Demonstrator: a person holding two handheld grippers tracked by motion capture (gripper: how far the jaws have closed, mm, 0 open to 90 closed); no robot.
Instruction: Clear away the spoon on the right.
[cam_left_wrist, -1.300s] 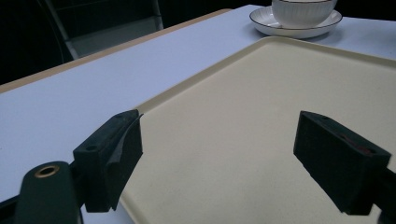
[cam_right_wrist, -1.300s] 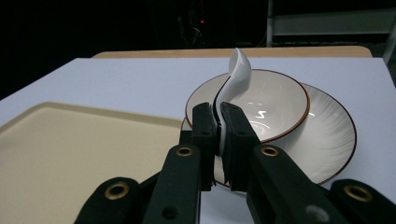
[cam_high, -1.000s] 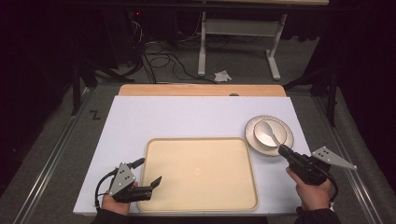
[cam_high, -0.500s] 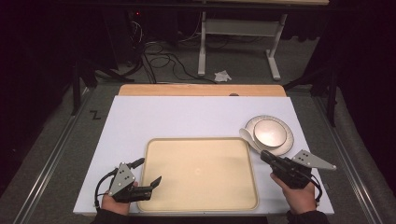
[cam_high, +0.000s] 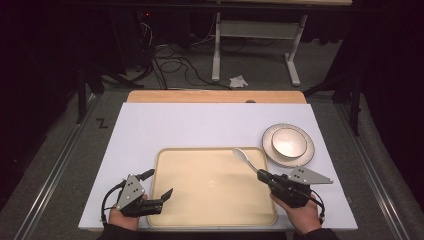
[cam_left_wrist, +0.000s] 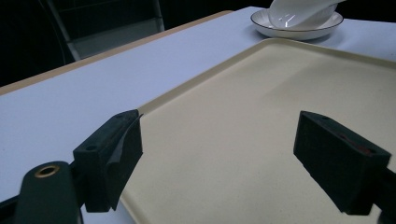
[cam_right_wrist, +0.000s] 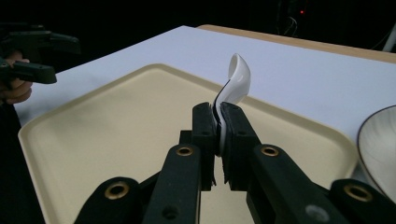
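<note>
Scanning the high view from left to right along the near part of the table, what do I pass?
Left claw → tray → spoon → right claw → plate carrying a bowl.

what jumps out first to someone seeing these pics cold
The right gripper stands out first: it is clamped on the handle of a white spoon, held over the right part of a large cream tray near the table's front edge. Just beyond the tray's right corner sits a bowl on a dark-rimmed plate. The left gripper waits open at the tray's left edge.
</note>
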